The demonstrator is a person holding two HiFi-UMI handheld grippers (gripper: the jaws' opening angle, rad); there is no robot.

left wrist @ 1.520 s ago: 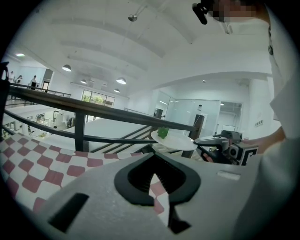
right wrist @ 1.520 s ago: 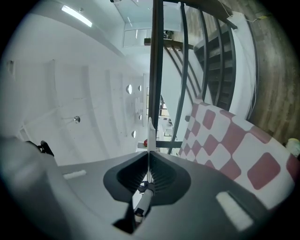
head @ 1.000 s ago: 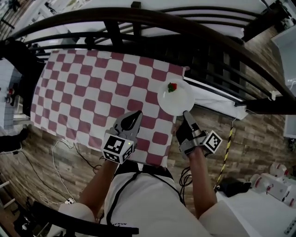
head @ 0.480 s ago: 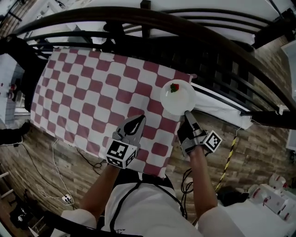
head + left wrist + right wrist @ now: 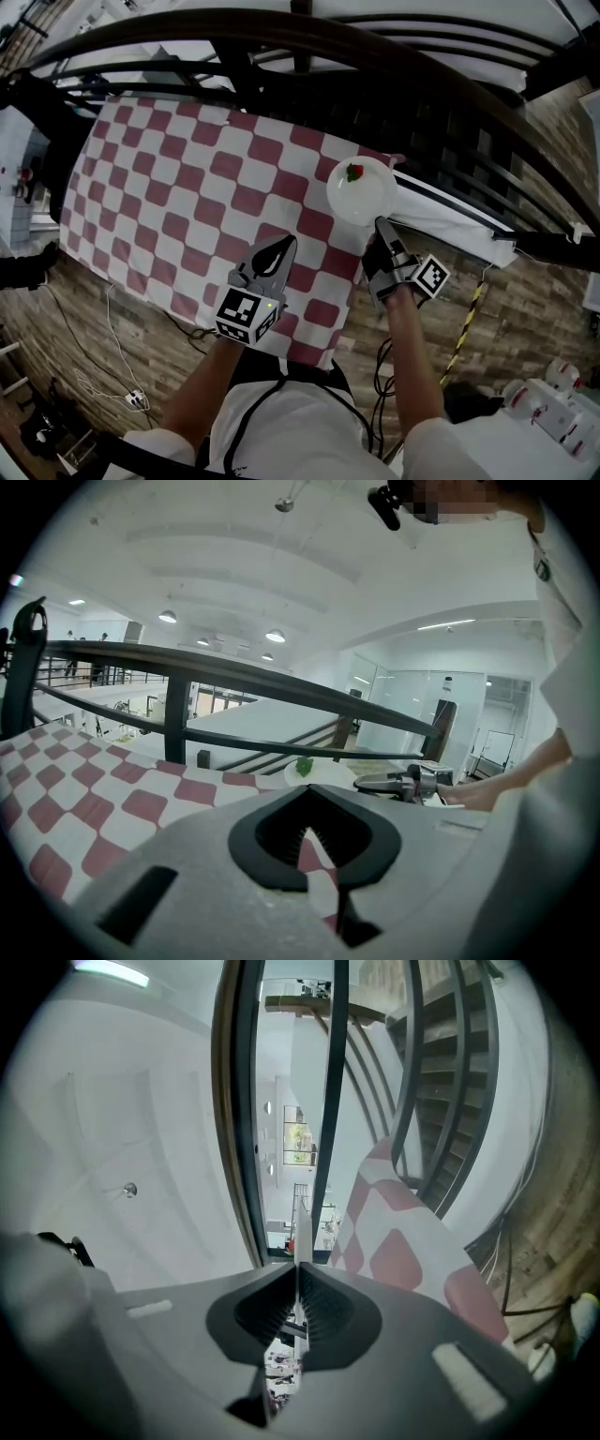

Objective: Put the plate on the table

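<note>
A white plate (image 5: 366,199) with a strawberry (image 5: 354,172) on it hangs over the far right corner of the table with the red-and-white checked cloth (image 5: 187,187). My right gripper (image 5: 379,223) is shut on the plate's near rim. In the right gripper view the plate (image 5: 302,1227) shows edge-on as a thin white line pinched between the jaws of the right gripper (image 5: 297,1265). My left gripper (image 5: 284,242) is shut on nothing above the cloth's near side. The left gripper view shows the left gripper (image 5: 305,787), the plate (image 5: 323,773) and the right gripper (image 5: 384,783). Whether the plate touches the cloth I cannot tell.
A dark curved railing (image 5: 375,56) runs behind the table. A white sheet (image 5: 450,220) sticks out past the table's right side. Cables (image 5: 103,366) lie on the wooden floor at the left, and a yellow-black strip (image 5: 467,323) lies at the right.
The right gripper has carried the plate lower and slightly further in over the cloth's far right corner. The left gripper has sunk and moved forward over the cloth.
</note>
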